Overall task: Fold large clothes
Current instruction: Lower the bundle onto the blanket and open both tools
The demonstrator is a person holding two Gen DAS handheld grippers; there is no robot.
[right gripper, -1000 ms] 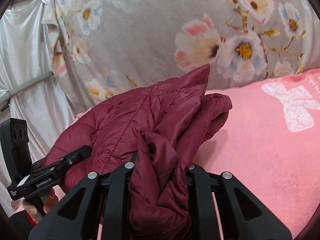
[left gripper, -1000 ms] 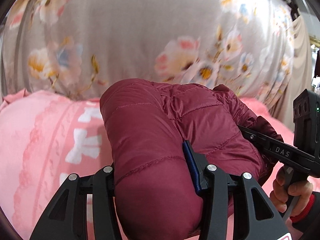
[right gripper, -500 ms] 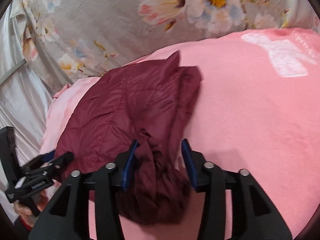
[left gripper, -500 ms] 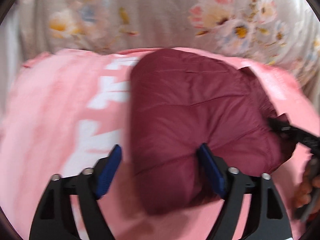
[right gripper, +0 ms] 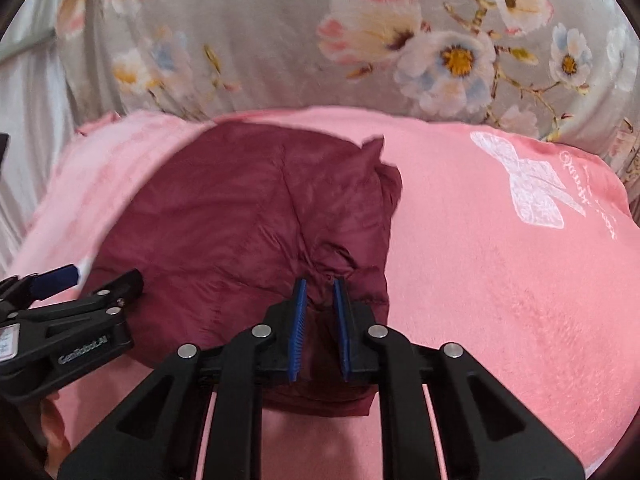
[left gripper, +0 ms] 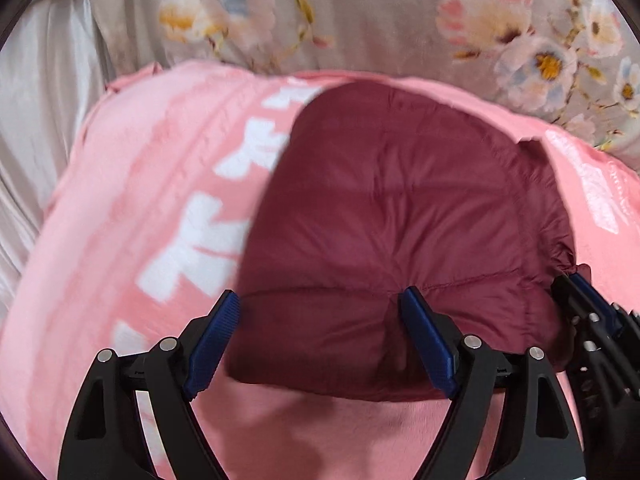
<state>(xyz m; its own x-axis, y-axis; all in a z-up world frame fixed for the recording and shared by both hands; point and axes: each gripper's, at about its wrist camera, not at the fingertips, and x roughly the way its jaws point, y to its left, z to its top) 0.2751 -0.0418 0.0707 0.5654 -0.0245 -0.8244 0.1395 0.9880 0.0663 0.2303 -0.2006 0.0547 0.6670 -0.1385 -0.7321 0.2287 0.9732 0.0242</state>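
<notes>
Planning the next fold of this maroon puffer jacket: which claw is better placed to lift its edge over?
Probably right. The right claw is nearly shut on a bunched edge of the maroon puffer jacket; the left claw is wide open, merely straddling its near edge.

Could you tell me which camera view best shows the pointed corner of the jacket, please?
The right wrist view: the corner sticks up clearly at the far right edge of the jacket, sharp against the blanket. In the left wrist view, only a small, blurred notch shows at that edge.

Blur smears the pink blanket's white print; the jacket's near hem hides behind the right tool.
</notes>
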